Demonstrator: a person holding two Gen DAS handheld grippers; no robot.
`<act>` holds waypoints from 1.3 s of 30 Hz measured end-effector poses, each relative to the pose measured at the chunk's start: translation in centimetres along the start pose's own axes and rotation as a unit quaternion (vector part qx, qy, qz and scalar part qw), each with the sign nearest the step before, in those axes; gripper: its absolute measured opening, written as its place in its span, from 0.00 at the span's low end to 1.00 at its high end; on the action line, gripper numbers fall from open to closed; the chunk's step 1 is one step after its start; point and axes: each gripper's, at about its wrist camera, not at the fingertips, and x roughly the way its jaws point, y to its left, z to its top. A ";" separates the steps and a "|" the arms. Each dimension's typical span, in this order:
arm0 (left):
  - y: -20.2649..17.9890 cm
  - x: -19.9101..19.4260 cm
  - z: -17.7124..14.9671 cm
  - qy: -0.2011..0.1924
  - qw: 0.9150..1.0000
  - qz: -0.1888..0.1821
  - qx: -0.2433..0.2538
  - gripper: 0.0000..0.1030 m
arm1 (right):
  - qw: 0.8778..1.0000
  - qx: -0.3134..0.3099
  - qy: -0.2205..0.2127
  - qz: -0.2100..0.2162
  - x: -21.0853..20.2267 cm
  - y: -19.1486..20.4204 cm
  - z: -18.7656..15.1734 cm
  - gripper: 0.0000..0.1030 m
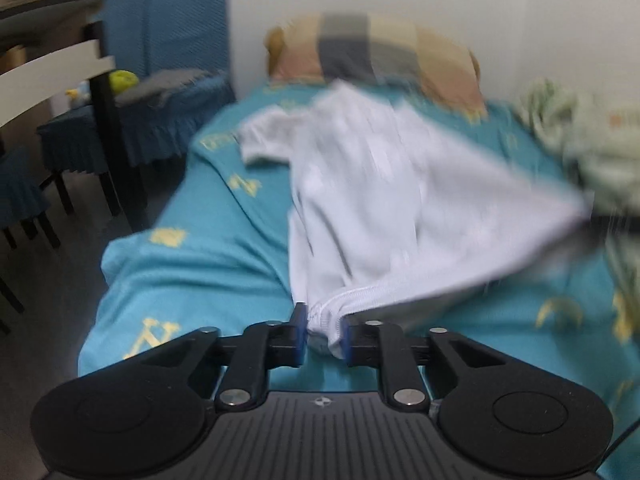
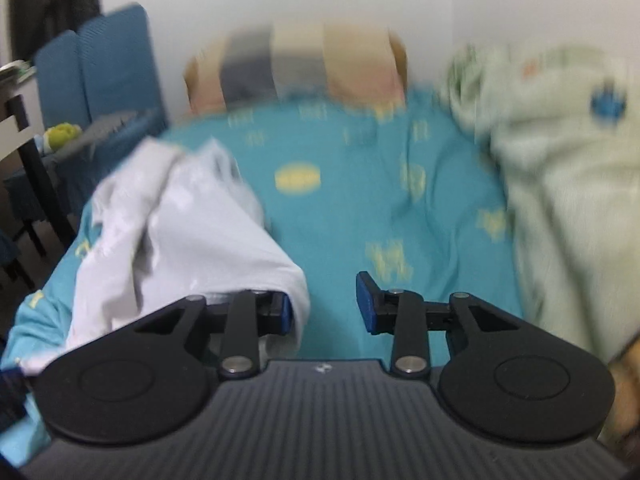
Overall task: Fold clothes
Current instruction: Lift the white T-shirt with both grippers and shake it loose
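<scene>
Left hand-held gripper (image 1: pixel 324 334) is clamped on the hem of a white garment (image 1: pixel 384 184); cloth runs from it to the far end of the bed (image 1: pixel 200 264), w/ 1 corner lifted at right; right hand-held gripper (image 2: pixel 326 306) has its 2 fingers spread wide, nothing gripped, garment draped over the left finger; teal sheet w/ yellow print below; checked pillow (image 1: pixel 376 52) far; pale green blanket (image 2: pixel 560 168) right; blue chairs (image 1: pixel 168 40) left.

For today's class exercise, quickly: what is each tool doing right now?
Left tool: closed on the white cotton garment's hem.
Right tool: open, holding nothing.
</scene>
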 end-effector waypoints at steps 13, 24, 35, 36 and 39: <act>2.3 -3.2 4.0 -0.076 0.993 -0.032 -0.085 0.13 | 0.981 -0.044 0.149 0.113 -1.4 1.5 -2.3 0.71; 3.2 -4.5 4.1 -0.107 0.985 -0.057 -0.119 0.13 | 0.993 -0.091 0.002 0.068 -0.1 5.3 -2.2 0.78; 3.0 -5.2 4.2 -0.123 0.983 -0.063 -0.121 0.12 | 0.996 -0.077 0.003 -0.041 1.1 2.2 -1.0 0.78; 3.0 -5.2 4.2 -0.125 0.983 -0.063 -0.121 0.12 | 0.997 -0.068 0.016 -0.040 0.8 1.7 -1.3 0.77; 2.8 -7.4 4.8 -0.150 0.979 -0.067 -0.118 0.12 | 0.998 -0.050 0.016 -0.034 -1.0 0.7 -1.6 0.62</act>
